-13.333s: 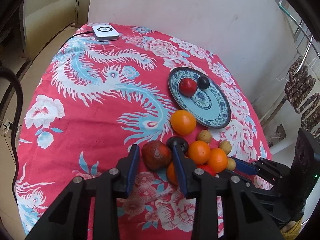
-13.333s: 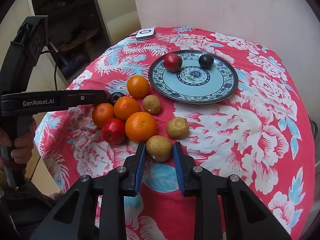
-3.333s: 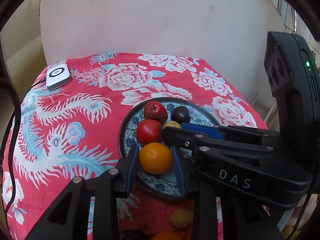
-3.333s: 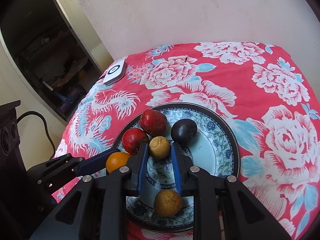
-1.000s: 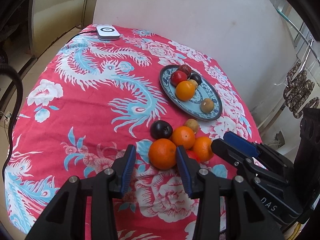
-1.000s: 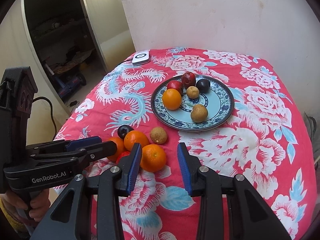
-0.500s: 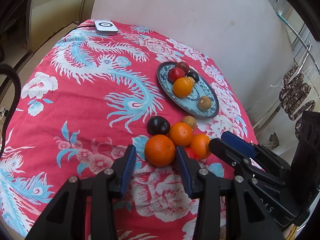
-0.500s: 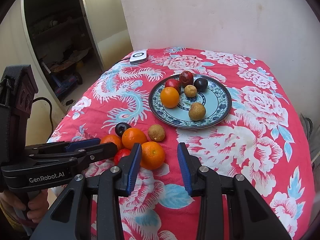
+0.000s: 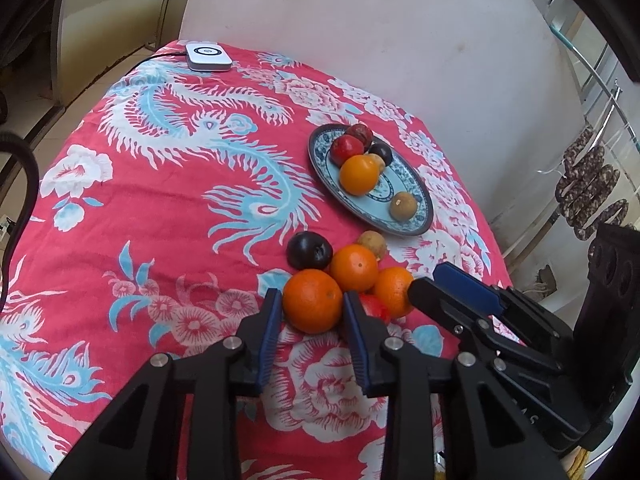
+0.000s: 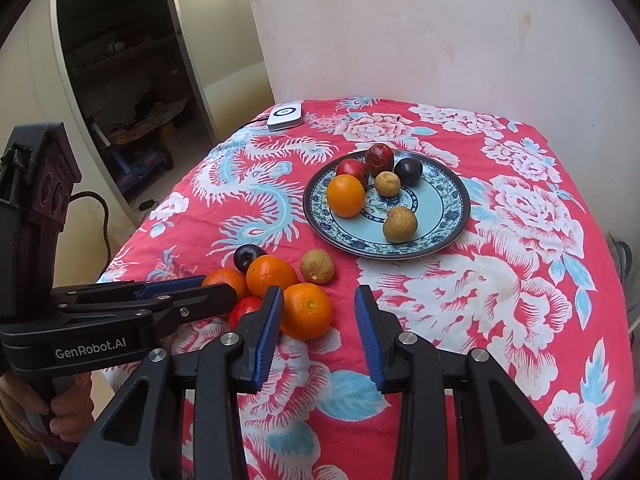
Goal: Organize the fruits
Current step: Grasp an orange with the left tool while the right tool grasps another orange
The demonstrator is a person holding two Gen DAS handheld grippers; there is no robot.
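A red floral cloth (image 10: pixel 520 280) covered the desk against a pale wall (image 10: pixel 400 32). At twelve o'clock the patterned plate (image 10: pixel 448 216) held six fruits: one orange, two red, one dark plum, two brown. Six more lay loose at seven o'clock. The left hand-held gripper (image 9: pixel 310 312) was closing on the nearest orange (image 9: pixel 313 301); the right hand-held gripper (image 10: pixel 319 316) stood spread, empty.

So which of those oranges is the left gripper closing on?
The nearest orange, at the front of the pile on the cloth, between the closing left gripper fingers. Two others sit behind it; a fourth is on the plate.
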